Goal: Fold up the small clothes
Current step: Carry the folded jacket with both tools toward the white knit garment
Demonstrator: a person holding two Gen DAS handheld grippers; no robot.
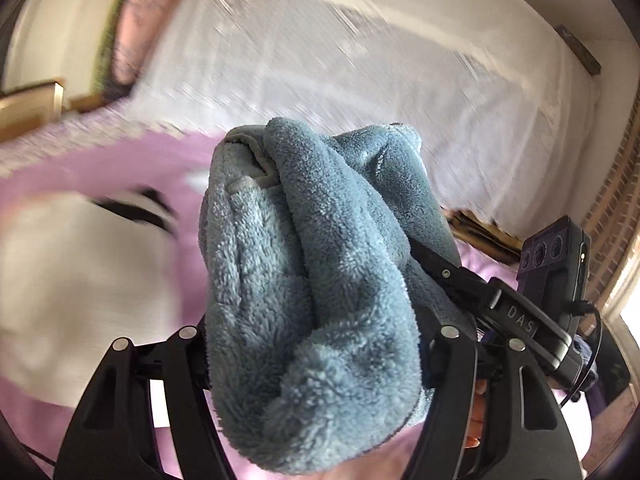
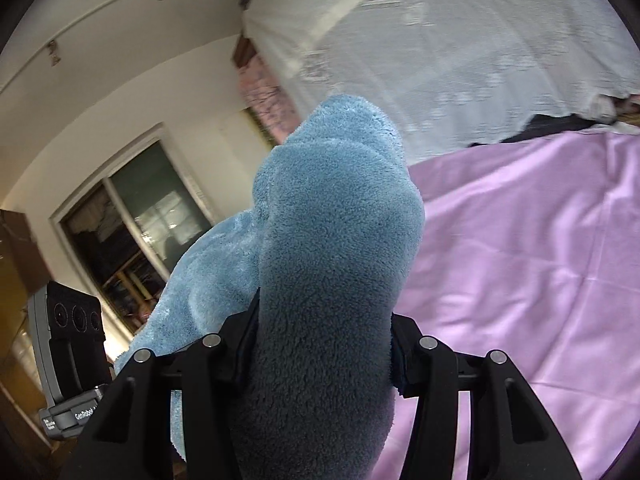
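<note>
A fluffy blue fleece cloth [image 1: 304, 280] is bunched up and lifted above the pink sheet [image 1: 100, 164]. My left gripper [image 1: 316, 332] is shut on one thick fold of it, and the cloth hides the fingertips. In the right wrist view the same blue cloth [image 2: 332, 232] fills the jaws of my right gripper [image 2: 324, 332], which is shut on it, with more cloth hanging down to the left. Each gripper shows in the other's view: the right gripper's body [image 1: 552, 276] at the right, the left gripper's body [image 2: 72, 340] at the lower left.
The pink sheet [image 2: 520, 248] spreads below and to the right. A white garment with a black mark [image 1: 80, 280] lies on it. White lace fabric [image 2: 460, 60] hangs behind. A glass door [image 2: 132, 232] and a brick wall [image 1: 612, 208] stand at the sides.
</note>
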